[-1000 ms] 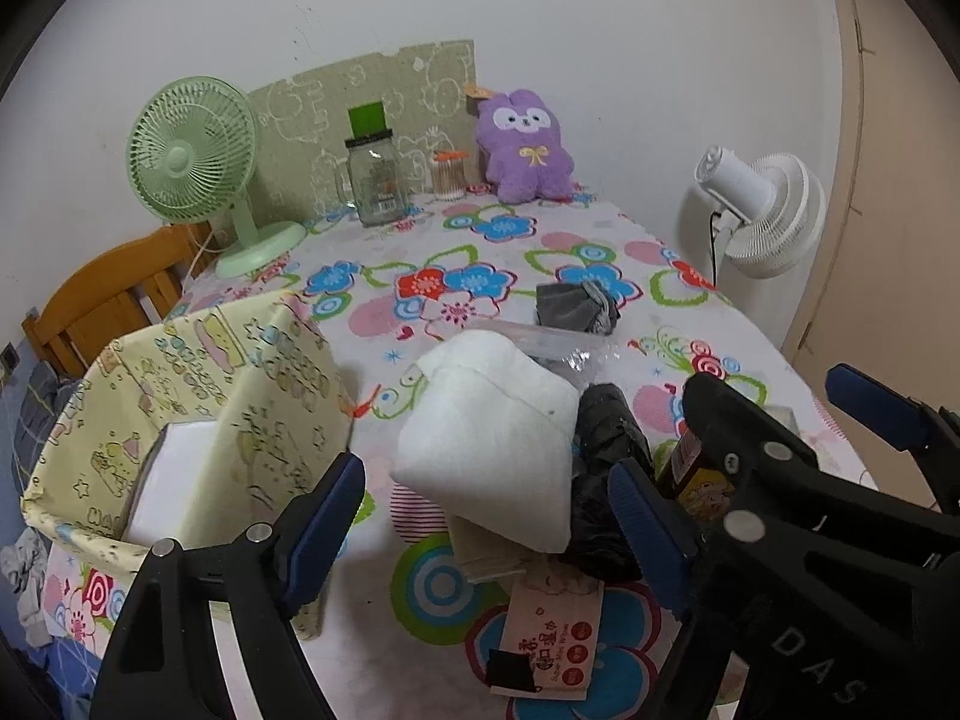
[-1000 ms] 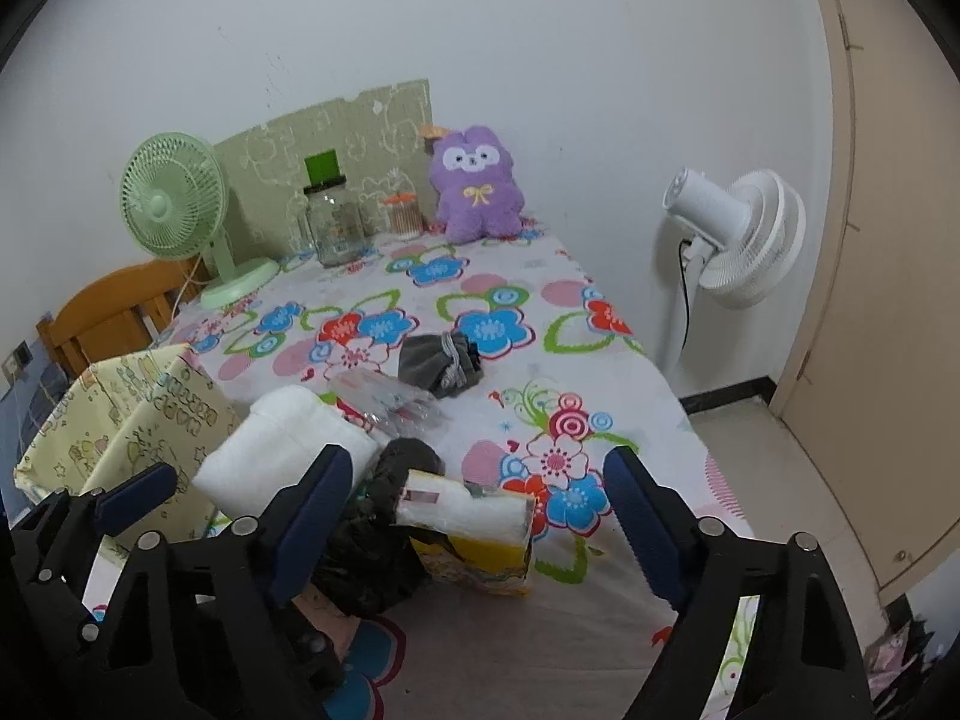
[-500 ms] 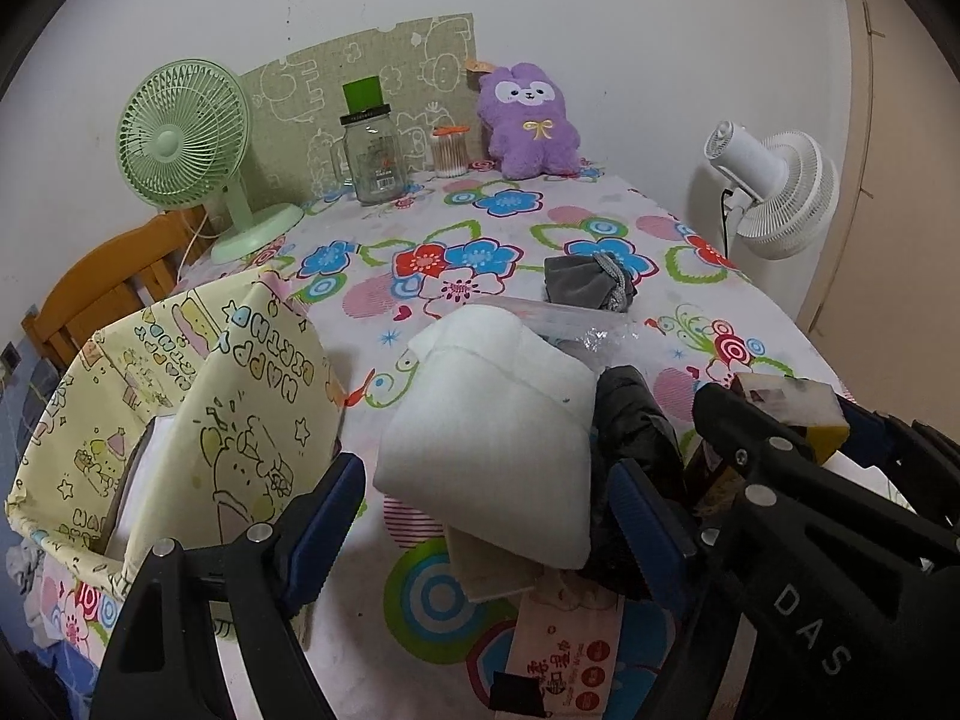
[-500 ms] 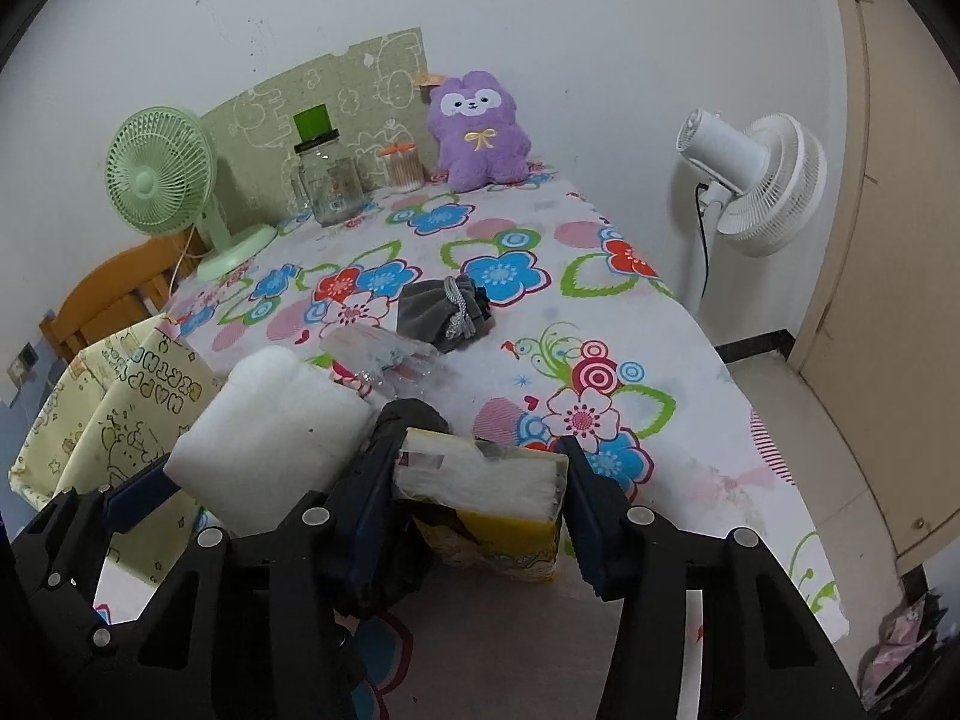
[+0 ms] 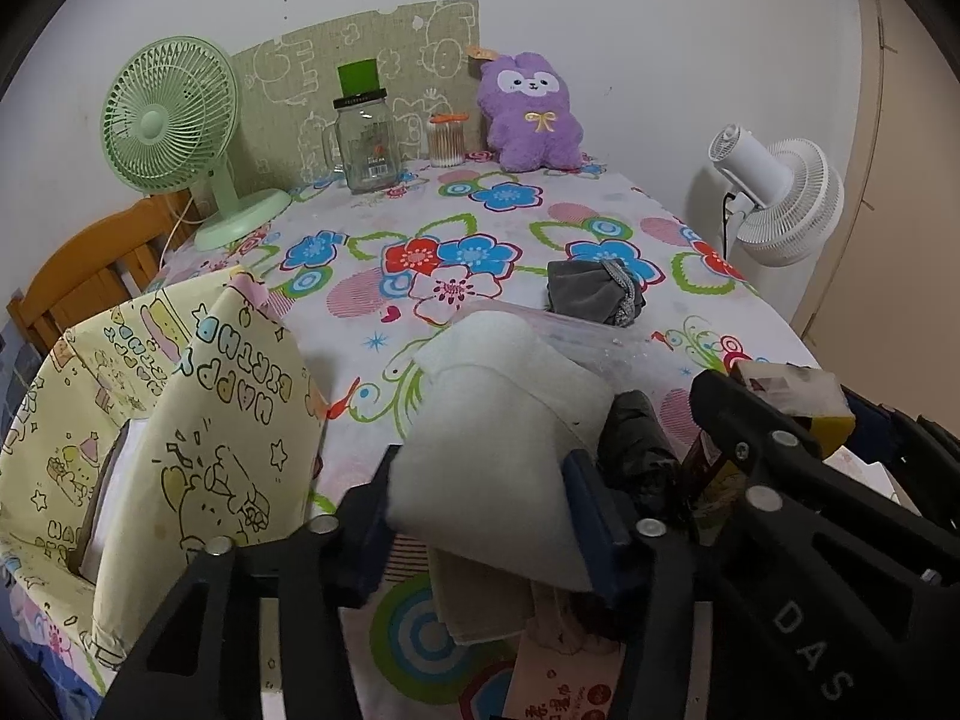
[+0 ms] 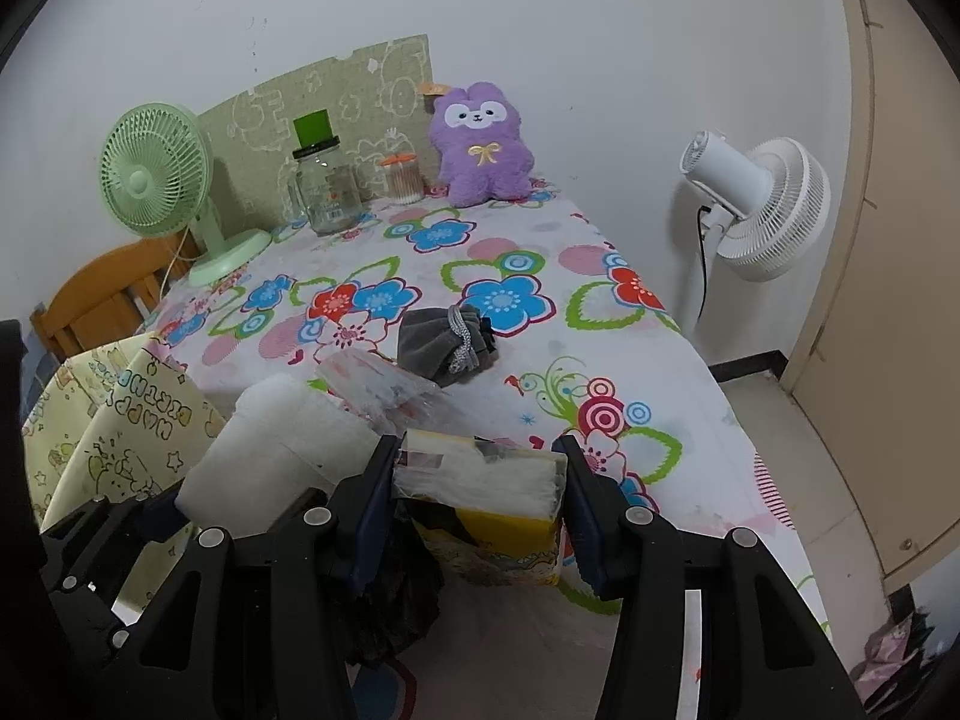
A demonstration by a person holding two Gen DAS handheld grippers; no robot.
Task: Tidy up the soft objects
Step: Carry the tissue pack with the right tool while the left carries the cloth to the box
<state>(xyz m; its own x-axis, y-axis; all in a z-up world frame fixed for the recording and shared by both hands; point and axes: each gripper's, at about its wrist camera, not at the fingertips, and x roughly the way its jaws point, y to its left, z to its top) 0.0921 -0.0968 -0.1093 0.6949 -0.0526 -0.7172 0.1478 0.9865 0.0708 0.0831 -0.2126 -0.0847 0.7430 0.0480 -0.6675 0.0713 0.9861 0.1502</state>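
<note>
Both tongs are mid-pickup: the left tongs [image 5: 480, 516] pinch the white folded pad [image 5: 498, 420], and the right tongs [image 6: 480, 486] pinch the yellow tissue pack [image 6: 486, 492], just beside each other at the near edge of the tabletop [image 6: 540, 276]. Neither is yet in the yellow fabric bin [image 5: 180, 420]. The grey pouch [image 6: 447, 342] and black bundle [image 5: 636, 450] also look unsorted, so I judge most of the work is left

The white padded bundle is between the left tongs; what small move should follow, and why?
Probably lift the white padded bundle slightly and carry it left toward the yellow fabric bin. The left tongs look shut on it, the bin stands open right beside it, and another white item already lies inside.
</note>
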